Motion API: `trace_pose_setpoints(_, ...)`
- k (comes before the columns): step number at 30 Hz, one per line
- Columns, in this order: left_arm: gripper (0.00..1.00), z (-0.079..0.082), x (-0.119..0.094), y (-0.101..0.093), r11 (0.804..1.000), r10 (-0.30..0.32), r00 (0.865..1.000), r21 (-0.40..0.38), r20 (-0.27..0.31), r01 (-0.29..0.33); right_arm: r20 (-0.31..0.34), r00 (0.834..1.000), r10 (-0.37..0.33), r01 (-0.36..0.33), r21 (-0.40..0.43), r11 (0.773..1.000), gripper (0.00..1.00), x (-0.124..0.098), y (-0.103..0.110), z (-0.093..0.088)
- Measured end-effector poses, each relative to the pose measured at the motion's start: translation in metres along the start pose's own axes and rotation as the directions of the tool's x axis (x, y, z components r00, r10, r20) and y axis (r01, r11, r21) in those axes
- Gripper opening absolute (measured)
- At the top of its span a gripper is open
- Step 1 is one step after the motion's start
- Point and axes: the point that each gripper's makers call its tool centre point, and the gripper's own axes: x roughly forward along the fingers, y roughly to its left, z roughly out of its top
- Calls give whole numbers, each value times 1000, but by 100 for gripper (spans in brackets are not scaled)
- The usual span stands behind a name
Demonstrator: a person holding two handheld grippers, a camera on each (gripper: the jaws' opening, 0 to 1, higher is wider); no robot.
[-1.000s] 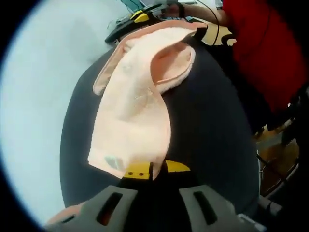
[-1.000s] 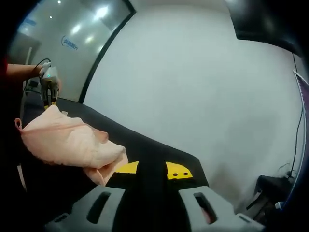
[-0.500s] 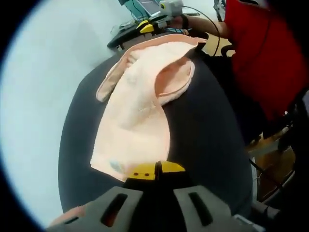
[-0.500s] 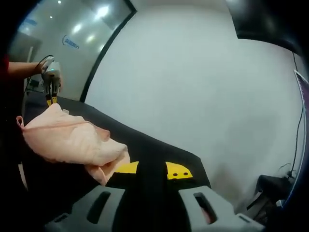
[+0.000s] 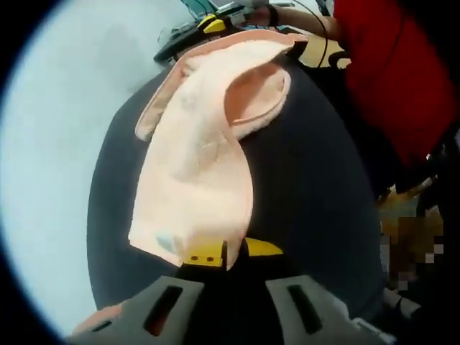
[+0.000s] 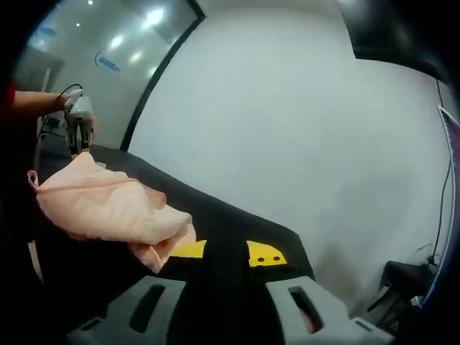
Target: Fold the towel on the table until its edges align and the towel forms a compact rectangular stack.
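A peach towel lies stretched along the black table, with a fold curling open at its far end. My left gripper is shut on the towel's near corner. The right gripper shows yellow-tipped beyond the far end. In the right gripper view the towel is bunched at the left, and its near end rests against the left finger. My right gripper stands open, with dark table between its yellow pads. The left gripper holds the far corner.
A person in a red top stands at the table's right side, an arm reaching in. Pale floor lies past the table's left edge. A white wall and a dark panel stand behind.
The left gripper view swayed a little and came back, still holding the corner. In the right gripper view the towel and the left gripper drifted slightly right.
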Motion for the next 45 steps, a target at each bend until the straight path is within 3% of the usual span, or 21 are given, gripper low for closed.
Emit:
trace_pose_setpoints(5,2,6,-8,5,1000,7,1000,0,14,-7,0,1000,4,-4,-4,1000,16,2,1,1)
trace_pose_setpoints(9,2,19,-24,3,999,-4,997,-45,71,7,3,1000,7,-7,-6,1000,16,3,1,2)
trace_pose_setpoints(10,2,20,-28,4,1000,1,997,-27,73,1,2,1000,5,-5,-6,1000,16,3,1,2)
trace_pose_setpoints(14,1,33,-51,24,996,93,991,3,97,-94,-3,1000,8,-8,-7,1000,16,4,0,0)
trace_pose_setpoints(16,1,37,-62,27,995,100,990,7,97,-101,-1,1000,11,-11,-6,1000,16,4,1,-1)
trace_pose_setpoints(22,1,41,-65,1,998,-46,997,-50,57,49,-11,1000,12,-12,-11,1000,16,6,3,-3)
trace_pose_setpoints(26,1,32,-60,-8,992,-99,995,-72,19,100,-5,1000,9,-9,-2,1000,16,4,4,-2)
trace_pose_setpoints(31,1,33,-58,-12,986,-113,993,-119,46,118,2,1000,8,-8,-3,1000,16,2,4,0)
trace_pose_setpoints(33,1,42,-59,-17,975,-136,985,-164,106,153,2,1000,9,-9,-1,1000,16,2,4,0)
trace_pose_setpoints(36,1,43,-64,-17,973,-143,979,-160,144,165,9,1000,6,-6,16,1000,16,0,3,0)
trace_pose_setpoints(40,1,34,-60,-13,981,-108,988,-150,114,125,6,1000,5,-5,14,1000,16,-1,4,-1)
trace_pose_setpoints(42,1,28,-61,0,997,-29,997,-74,75,35,4,1000,9,-9,13,1000,16,-2,5,-1)
trace_pose_setpoints(43,0,28,-64,3,997,-1,998,-73,63,6,4,1000,8,-8,12,1000,16,-2,5,-1)
trace_pose_setpoints(45,0,36,-79,18,994,94,993,-56,71,-90,9,1000,9,-9,6,1000,16,-3,5,3)
